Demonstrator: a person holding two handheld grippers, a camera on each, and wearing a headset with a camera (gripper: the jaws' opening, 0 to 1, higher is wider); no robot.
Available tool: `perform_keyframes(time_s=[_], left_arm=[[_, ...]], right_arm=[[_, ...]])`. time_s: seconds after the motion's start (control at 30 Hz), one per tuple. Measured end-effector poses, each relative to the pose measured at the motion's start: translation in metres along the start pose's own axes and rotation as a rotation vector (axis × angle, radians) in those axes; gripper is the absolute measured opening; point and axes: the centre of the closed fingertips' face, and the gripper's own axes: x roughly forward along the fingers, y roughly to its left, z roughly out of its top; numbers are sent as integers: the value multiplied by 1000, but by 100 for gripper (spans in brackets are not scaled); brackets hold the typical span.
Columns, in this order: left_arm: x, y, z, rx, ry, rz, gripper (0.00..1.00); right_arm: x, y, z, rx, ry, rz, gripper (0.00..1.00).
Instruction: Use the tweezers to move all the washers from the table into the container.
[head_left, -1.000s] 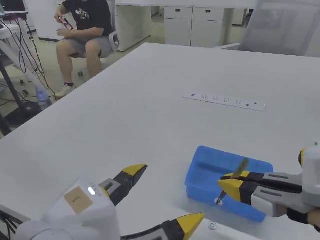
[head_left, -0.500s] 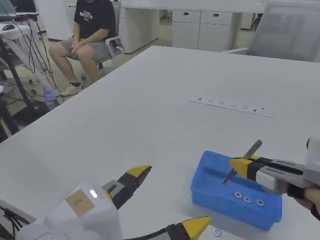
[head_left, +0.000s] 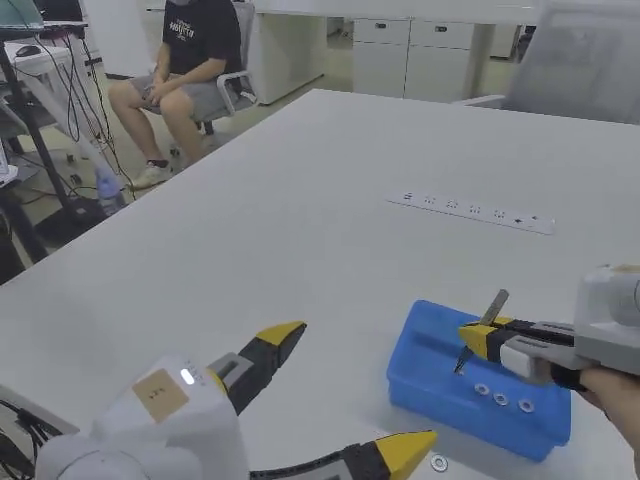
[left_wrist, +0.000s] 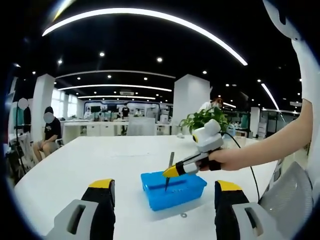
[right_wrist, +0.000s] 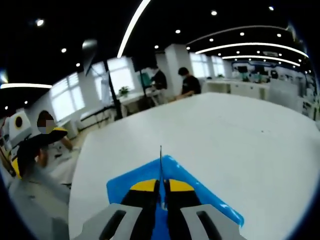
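Observation:
A blue container (head_left: 425, 375) sits on the white table (head_left: 300, 220) with three washers (head_left: 500, 400) lying in it. Another washer (head_left: 438, 463) lies on the table just in front of it. My right gripper (head_left: 476, 336) is shut on the tweezers (head_left: 490, 310), whose tip hangs over the container's left part. In the right gripper view the tweezers (right_wrist: 161, 162) stick out between the shut jaws over the container (right_wrist: 122, 187). My left gripper (head_left: 345, 393) stands open near the front edge, to the container's left. The left gripper view shows the container (left_wrist: 185, 192) and the loose washer (left_wrist: 183, 215).
A flush socket strip (head_left: 470, 210) runs across the table behind the container. A person (head_left: 190, 50) sits on a chair at the back left beside a cable-hung stand (head_left: 40, 90). A grey chair (head_left: 580, 60) stands at the back right.
My right gripper with the tweezers has moved from the container's front left wall to above its inside. Three washers in the container have come into sight. The left gripper has stayed open.

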Motion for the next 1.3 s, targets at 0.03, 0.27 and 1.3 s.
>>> perform_keyframes(time_s=[0.03,0.27,1.3], left_arm=[[0,0,0,0,1,2,83],[0,0,-1,-1,3,2,83],[-1,-3,-1,7,7,-3,80]], right_arm=[[1,0,-1,-7,7,0,3],[2,0,-6,-89,49,-6,3],[-38,82,9,-71,-55,152,4]])
